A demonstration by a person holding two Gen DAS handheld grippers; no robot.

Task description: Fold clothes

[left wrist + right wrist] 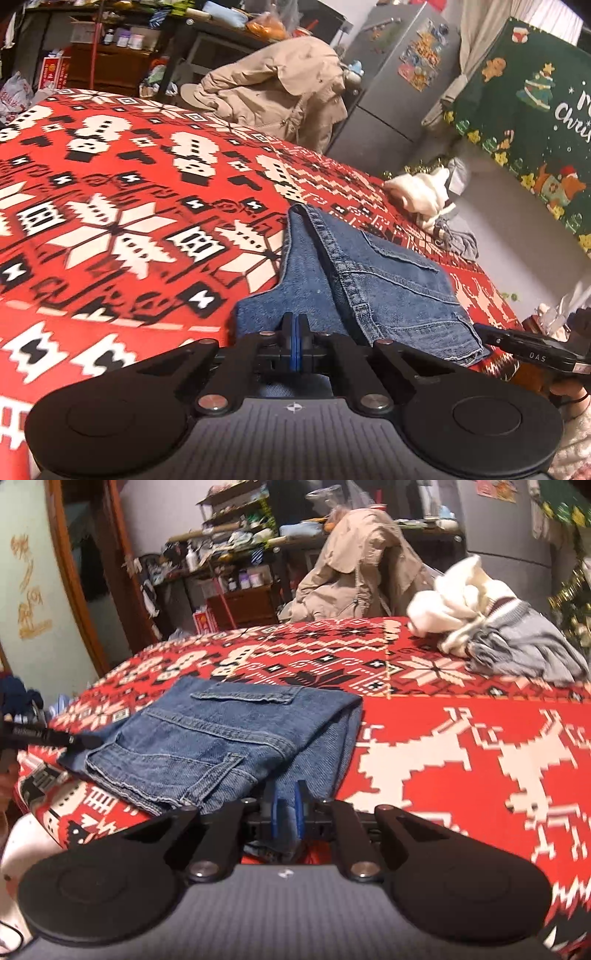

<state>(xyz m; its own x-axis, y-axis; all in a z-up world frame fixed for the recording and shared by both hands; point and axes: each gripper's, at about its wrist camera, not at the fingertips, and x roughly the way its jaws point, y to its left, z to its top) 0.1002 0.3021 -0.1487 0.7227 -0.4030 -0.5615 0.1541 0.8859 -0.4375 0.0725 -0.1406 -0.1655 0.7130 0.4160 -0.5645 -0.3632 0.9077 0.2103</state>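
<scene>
1. A red patterned cloth (461, 738) covers the table.
2. A tan coat (354, 568) hangs behind the far edge.
3. Folded jeans (207, 738) lie flat near the front edge.
4. A heap of white and grey clothes (487, 620) sits at the far corner, well apart from the jeans.
5. The left gripper (294, 325) is closed at the jeans' near edge, nothing visibly between its pads.
6. The right gripper (287, 803) stands slightly parted; whether it pinches denim is unclear.

one folded pair of jeans (207, 738), one heap of pale clothes (491, 627), one patterned red cloth (461, 738), one beige jacket (354, 568)
</scene>
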